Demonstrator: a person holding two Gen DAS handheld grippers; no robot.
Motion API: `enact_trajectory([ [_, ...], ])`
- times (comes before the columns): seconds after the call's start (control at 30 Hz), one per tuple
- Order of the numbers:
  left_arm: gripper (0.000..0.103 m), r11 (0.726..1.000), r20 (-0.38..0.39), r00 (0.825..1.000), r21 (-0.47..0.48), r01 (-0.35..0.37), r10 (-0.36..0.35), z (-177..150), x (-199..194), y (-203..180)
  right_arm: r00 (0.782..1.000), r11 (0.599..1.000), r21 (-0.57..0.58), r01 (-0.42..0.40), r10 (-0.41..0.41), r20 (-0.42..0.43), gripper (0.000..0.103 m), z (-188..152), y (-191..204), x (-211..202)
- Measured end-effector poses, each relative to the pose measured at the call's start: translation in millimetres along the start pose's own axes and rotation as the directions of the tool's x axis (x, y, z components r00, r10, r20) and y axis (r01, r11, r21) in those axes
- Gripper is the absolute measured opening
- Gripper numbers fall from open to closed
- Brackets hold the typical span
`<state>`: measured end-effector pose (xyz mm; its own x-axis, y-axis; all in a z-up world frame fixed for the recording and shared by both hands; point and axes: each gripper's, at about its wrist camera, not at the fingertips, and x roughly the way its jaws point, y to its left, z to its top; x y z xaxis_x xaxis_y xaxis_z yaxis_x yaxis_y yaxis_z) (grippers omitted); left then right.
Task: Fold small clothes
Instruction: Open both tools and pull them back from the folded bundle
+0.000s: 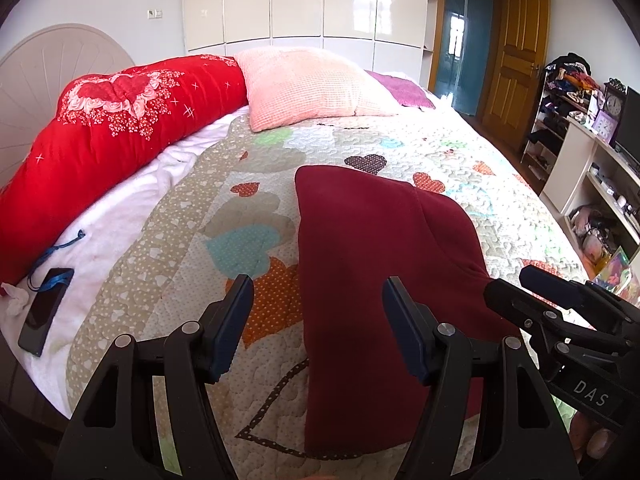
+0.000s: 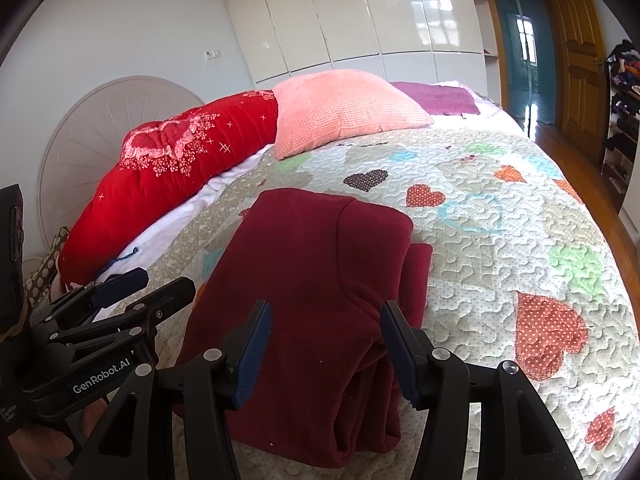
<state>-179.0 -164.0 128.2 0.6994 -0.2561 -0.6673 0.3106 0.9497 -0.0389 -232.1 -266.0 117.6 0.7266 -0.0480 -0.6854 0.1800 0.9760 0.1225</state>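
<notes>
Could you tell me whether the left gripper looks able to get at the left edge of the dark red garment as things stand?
Probably yes. The left gripper is open just above the dark red garment, whose left edge lies flat on the quilt between its fingers, with nothing covering it.

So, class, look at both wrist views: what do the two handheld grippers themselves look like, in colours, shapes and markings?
Both are black plastic scissor-like frames with silver rivets. The left gripper and the right gripper each end in two flat fingers faced with ribbed dark-blue pads. White lettering marks their sides: "GenRobot.AI" on the left one, "DAS" on the right one. No cables or sleeves show.
</notes>
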Motion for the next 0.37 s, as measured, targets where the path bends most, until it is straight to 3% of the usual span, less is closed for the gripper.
enact_trajectory([
  [0.37, 0.067, 1.000, 0.022, 1.000, -0.004, 0.014, -0.014, -3.1, 6.3, 6.4, 1.000, 1.000, 0.007, -0.004, 0.004, -0.012, 0.054, -2.6, -2.0, 4.7],
])
